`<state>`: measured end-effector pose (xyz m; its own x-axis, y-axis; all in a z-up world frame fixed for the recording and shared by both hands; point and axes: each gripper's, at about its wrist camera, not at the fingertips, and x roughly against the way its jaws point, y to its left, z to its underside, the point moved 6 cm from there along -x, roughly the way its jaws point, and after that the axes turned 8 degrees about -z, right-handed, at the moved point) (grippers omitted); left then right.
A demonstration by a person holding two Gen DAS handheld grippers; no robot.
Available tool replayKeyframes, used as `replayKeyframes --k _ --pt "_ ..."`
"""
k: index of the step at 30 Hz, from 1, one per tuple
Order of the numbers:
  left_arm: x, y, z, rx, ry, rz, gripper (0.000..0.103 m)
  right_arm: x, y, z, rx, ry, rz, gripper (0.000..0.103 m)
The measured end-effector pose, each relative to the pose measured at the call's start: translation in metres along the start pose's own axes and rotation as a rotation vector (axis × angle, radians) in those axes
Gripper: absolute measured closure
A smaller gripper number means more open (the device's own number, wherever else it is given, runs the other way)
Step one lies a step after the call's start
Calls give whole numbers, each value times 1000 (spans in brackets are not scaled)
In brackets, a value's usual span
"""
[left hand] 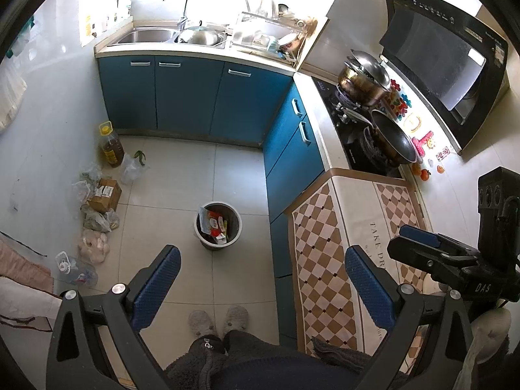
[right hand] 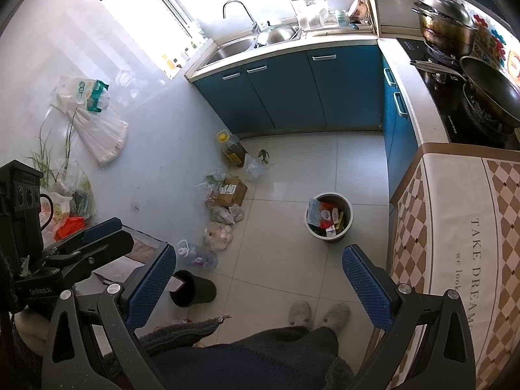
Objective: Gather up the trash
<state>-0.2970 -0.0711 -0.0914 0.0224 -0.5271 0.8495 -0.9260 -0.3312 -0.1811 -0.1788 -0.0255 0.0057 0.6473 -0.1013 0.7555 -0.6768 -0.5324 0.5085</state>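
Both held high over kitchen floor, looking down

Left gripper (left hand: 262, 287): jaws spread wide, nothing between blue pads (left hand: 158, 284). Right gripper (right hand: 259, 287): same, wide apart and empty

Trash bin (left hand: 218, 225) upright on tile floor (left hand: 182, 175), out in the open, near the blue cabinets (left hand: 195, 97) on the stove side but not touching. Holds wrappers (left hand: 214, 222): one clear plastic pack leaning on the rim, red and white packets, a yellow strip. From right wrist view same bin (right hand: 329, 217) sits ahead, between the two fingers

Along left wall, a row of stuff: oil bottle (left hand: 111, 144) upright by cabinet corner, clear bag (left hand: 131, 169) just beside it, cardboard box (left hand: 104, 194), crumpled plastic bags (left hand: 97, 221) around the box, pinkish bag (left hand: 94, 247), clear plastic bottle (left hand: 76, 269) lying on its side

Black cylinder (right hand: 193, 289) on its side close to left pad in right wrist view, probably a second bin, too cropped to confirm

Checkered cloth (left hand: 325, 243) over counter at right. Wok (left hand: 393, 139) and lidded pot (left hand: 364, 79) on stove. Sink (left hand: 146, 35) under window

Grey slippers (left hand: 217, 320) at bottom edge, toes pointing toward bin
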Motion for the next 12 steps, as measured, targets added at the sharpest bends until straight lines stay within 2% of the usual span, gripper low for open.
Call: replayKeyframes --k 12 --pt "4 -3 -2 2 -12 4 0 1 1 2 4 2 -3 0"
